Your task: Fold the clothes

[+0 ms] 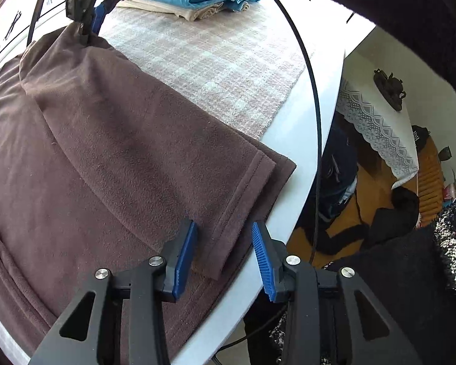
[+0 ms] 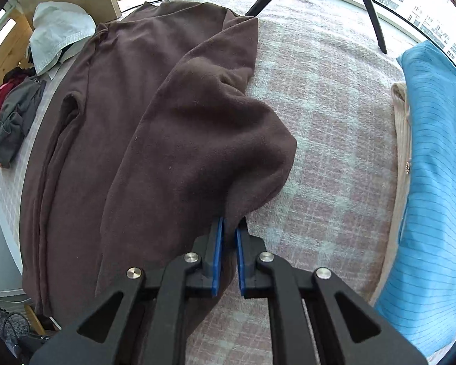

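Note:
A brown fleece garment (image 1: 106,152) lies spread on the table, one side folded over itself. My left gripper (image 1: 224,223) hangs open just above its stitched hem (image 1: 243,194) near the table's edge, the blue pads apart with cloth below them. At the top left of the left wrist view, my right gripper (image 1: 85,29) pinches a raised fold of the garment. In the right wrist view the brown garment (image 2: 167,106) bunches up into the right gripper (image 2: 229,228), whose blue pads are shut on that fold.
A checked cloth (image 2: 334,121) covers the white table (image 1: 307,140). Folded blue and beige clothes (image 2: 434,182) are stacked at one side. Loose clothes (image 2: 12,121) lie beyond the garment. A black cable (image 1: 316,121) hangs by the table edge. Tripod legs (image 2: 371,9) stand at the far side.

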Motion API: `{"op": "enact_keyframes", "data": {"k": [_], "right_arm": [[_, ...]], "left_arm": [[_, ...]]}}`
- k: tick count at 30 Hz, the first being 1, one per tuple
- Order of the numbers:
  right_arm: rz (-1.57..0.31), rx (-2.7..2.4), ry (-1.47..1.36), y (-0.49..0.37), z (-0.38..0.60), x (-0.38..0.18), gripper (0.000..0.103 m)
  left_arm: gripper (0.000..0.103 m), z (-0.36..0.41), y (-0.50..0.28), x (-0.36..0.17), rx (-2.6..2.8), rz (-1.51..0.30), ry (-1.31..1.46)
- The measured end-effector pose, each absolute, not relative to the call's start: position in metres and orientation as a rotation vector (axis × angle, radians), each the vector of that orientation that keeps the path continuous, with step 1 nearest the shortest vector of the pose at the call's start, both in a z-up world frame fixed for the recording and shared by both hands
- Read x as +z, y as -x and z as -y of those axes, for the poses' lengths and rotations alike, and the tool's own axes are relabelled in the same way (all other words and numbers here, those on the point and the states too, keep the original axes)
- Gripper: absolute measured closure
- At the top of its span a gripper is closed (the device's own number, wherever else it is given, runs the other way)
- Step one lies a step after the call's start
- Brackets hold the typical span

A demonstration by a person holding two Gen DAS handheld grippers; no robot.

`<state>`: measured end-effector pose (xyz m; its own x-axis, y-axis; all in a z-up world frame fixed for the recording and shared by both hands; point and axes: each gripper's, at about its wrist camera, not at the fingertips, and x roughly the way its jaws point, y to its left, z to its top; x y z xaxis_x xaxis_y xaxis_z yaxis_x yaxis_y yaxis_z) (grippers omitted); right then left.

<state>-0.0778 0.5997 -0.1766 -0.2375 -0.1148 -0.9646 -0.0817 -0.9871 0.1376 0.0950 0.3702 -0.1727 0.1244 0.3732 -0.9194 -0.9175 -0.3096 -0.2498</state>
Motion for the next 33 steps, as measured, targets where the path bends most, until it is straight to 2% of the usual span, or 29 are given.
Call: {"op": "enact_keyframes", "data": {"k": [3, 10, 16, 21, 22, 24, 26, 29, 32, 33], "right_arm": [[0.414, -2.488, -1.822, 0.039, -0.611, -0.158, 0.082], [0.611, -2.346, -1.678, -0.082, -0.555, -0.155, 0.082], [0.549, -2.267, -1.772, -0.127, -0.516, -0.19, 0.082], [0.439, -2.326, -1.85, -0.14, -0.51, -0.175, 0.082], [0.448, -2.349, -1.838, -0.142, -0.51, -0.172, 0.08], [0.516, -2.354, -1.816, -0.146, -0.509, -0.172, 0.066], [0.528, -2.364, -1.838, -0.149, -0.503, -0.179, 0.06], [0.438, -2.402, -1.868, -0.154, -0.489, -0.184, 0.058], [0.495, -2.398, -1.874, -0.155, -0.49, -0.177, 0.058], [0.565, -2.409, -1.837, -0.156, -0.498, -0.17, 0.058]], "left_arm": [[0.067, -0.347, -0.076, -0.154, 1.52, -0.517, 1.306], [0.068, -0.307, -0.048, -0.135, 1.648, -0.467, 1.324], [0.068, -0.325, -0.061, -0.144, 1.617, -0.477, 1.281], [0.068, -0.343, -0.087, -0.16, 1.629, -0.517, 1.274], [0.068, -0.341, -0.093, -0.16, 1.612, -0.481, 1.28], [0.068, -0.333, -0.107, -0.156, 1.609, -0.447, 1.272], [0.068, -0.318, -0.117, -0.151, 1.641, -0.432, 1.274], [0.068, -0.294, -0.119, -0.145, 1.705, -0.376, 1.311], [0.068, -0.284, -0.119, -0.139, 1.762, -0.394, 1.283], [0.068, -0.285, -0.12, -0.137, 1.777, -0.402, 1.269]]}}
